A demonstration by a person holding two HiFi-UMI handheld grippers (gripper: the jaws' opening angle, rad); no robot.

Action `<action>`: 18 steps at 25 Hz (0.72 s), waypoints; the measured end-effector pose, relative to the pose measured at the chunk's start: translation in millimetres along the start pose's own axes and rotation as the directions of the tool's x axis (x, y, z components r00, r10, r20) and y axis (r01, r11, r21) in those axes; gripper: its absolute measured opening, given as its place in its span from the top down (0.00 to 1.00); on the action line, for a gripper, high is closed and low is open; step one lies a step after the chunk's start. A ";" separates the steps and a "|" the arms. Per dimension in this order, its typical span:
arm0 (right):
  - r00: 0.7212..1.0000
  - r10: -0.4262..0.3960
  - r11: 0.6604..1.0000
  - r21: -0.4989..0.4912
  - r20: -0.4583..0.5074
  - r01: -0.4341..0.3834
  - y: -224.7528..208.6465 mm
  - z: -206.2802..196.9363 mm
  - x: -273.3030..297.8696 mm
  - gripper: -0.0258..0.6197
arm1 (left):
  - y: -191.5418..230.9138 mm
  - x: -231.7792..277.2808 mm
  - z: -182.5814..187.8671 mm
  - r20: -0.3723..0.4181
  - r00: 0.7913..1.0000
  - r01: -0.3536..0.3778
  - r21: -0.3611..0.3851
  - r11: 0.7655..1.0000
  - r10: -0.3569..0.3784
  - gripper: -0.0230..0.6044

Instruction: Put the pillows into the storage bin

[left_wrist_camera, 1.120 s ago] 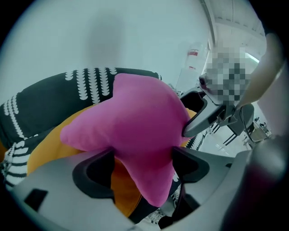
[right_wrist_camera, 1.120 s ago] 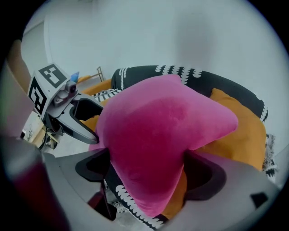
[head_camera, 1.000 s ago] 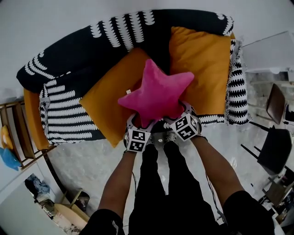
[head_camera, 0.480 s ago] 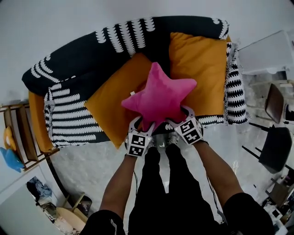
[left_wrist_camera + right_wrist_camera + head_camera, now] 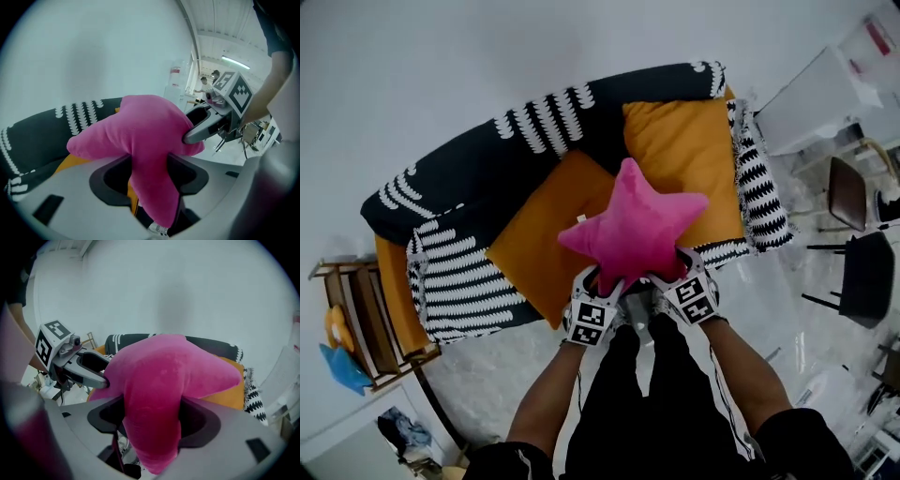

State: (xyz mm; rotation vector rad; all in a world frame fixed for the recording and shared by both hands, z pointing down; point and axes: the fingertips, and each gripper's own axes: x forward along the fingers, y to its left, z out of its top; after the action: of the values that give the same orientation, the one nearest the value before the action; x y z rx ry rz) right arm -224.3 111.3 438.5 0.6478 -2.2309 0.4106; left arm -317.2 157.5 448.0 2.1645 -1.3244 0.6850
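A pink star pillow [image 5: 636, 225] hangs in the air above the sofa, held by both grippers. My left gripper [image 5: 598, 281] is shut on its lower left arm, seen up close in the left gripper view [image 5: 152, 187]. My right gripper [image 5: 670, 272] is shut on the lower right arm [image 5: 152, 427]. Both sets of jaws have just been closing, with the pink fabric pinched between them. Two orange pillows lie on the sofa, one [image 5: 548, 234] under the star and one [image 5: 680, 150] against the right end.
The sofa [image 5: 487, 178] has a black and white patterned throw over it. A wooden shelf [image 5: 356, 309] stands at the left. Dark chairs [image 5: 862, 272] and a white table [image 5: 811, 98] are at the right. My legs stand on the pale floor below.
Both grippers have lifted the star pillow up off the orange pillow, toward the camera. The sofa now sits further left and tilted in the head view.
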 end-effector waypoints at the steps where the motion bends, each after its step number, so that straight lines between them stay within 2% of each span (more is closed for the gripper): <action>1: 1.000 -0.021 1.000 0.017 0.006 0.021 -2.2 -2.2 -9.4 0.40 | -6.8 -0.7 5.7 -0.002 1.000 0.016 0.021 1.000 -0.016 0.56; 5: 0.994 -0.102 0.989 0.110 0.036 0.098 -19.9 -19.0 -48.9 0.40 | -41.7 5.2 29.6 -0.020 0.996 0.084 0.117 0.990 -0.083 0.56; 9: 0.983 -0.179 0.960 0.227 0.048 0.164 -45.2 -46.1 -86.5 0.39 | -84.3 23.5 51.0 -0.046 0.987 0.161 0.224 0.961 -0.155 0.56; 11: 0.974 -0.224 0.937 0.283 0.038 0.205 -59.7 -67.3 -110.9 0.39 | -114.9 36.9 58.5 -0.063 0.977 0.215 0.265 0.940 -0.205 0.55; 15: 0.949 -0.316 0.869 0.408 0.018 0.282 -80.0 -110.6 -148.7 0.39 | -167.1 58.7 67.0 -0.106 0.951 0.311 0.333 0.890 -0.292 0.56; 18: 0.940 -0.341 0.837 0.457 0.008 0.300 -102.6 -141.6 -173.3 0.39 | -206.9 78.6 72.1 -0.134 0.935 0.354 0.347 0.868 -0.328 0.56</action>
State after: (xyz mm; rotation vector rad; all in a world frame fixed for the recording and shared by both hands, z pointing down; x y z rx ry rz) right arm 17.2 150.1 410.9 1.2905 -2.0615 0.7470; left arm -87.7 141.6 412.6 2.5557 -0.7846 0.9081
